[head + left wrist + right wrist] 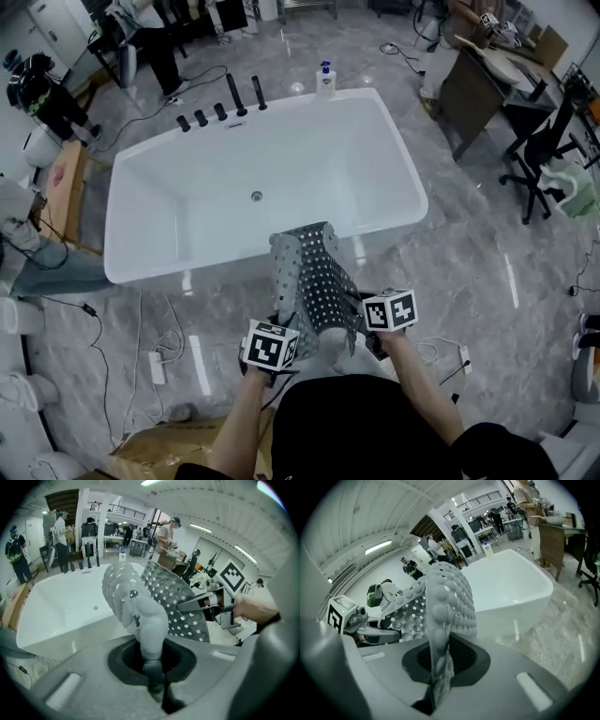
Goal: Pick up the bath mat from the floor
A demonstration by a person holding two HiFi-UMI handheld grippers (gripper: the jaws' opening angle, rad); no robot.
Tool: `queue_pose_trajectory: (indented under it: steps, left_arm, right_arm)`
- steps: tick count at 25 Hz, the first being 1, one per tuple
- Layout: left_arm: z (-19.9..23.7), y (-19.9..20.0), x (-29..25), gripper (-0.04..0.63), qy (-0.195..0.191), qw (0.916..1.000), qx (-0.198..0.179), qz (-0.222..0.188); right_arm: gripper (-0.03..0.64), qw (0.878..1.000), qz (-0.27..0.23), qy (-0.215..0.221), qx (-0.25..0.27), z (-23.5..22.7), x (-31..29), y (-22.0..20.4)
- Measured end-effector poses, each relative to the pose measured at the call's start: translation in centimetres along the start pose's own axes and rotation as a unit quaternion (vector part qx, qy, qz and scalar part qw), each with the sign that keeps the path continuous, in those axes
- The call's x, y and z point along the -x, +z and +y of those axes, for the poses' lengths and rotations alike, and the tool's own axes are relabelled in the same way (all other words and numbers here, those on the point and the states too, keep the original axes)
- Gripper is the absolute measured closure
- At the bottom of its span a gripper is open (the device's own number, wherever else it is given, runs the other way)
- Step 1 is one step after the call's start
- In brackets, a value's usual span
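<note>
Bathtub (187,197) behind, bath mat (314,281) between fingers (194,603)

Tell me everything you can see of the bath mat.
The bath mat is grey and rubbery-looking, pierced with rows of small holes, with round suction cups on one face. It hangs off the floor, bent into a loose arch before the white bathtub. The left gripper and right gripper each hold an edge, jaws shut on it.

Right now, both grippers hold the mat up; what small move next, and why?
Probably lift both together slightly higher: the left gripper and right gripper are each shut on an edge of the bath mat, whose far end droops toward the bathtub.
</note>
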State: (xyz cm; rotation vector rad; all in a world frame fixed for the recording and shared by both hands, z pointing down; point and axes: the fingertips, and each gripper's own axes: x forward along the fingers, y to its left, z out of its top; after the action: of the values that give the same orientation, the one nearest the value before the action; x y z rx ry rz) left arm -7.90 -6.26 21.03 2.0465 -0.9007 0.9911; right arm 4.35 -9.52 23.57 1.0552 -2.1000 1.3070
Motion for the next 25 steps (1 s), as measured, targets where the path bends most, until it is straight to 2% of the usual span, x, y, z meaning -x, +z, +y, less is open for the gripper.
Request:
queue_pose_trajectory:
  steps: [7, 14, 21, 25]
  left_arm:
    - [1.8, 6.9, 4.0, 0.575, 0.045, 0.9959, -0.045, -0.064]
    - [2.3, 13.4, 7.3, 0.574, 0.074, 0.9865, -0.082, -0.121]
    - [2.1, 20.7, 10.2, 0.574, 0.093, 0.9717, -0.131, -0.173]
    - [2.4, 24.6, 13.4, 0.575, 0.129, 0.9547, -0.165, -0.212]
  right_arm:
    - [0.597, 0.996, -0.072, 0.007, 0.06, 3.0, 2.4, 8.1]
    - [0.597, 0.983, -0.142, 0.009, 0.116, 5.9, 4.8, 16.3]
    - [0.598, 0.969, -0.198, 0.007, 0.147, 7.6, 7.2, 22.4]
    - [0.6, 0.953, -0.248, 0.008, 0.175, 9.4, 10.4, 26.3]
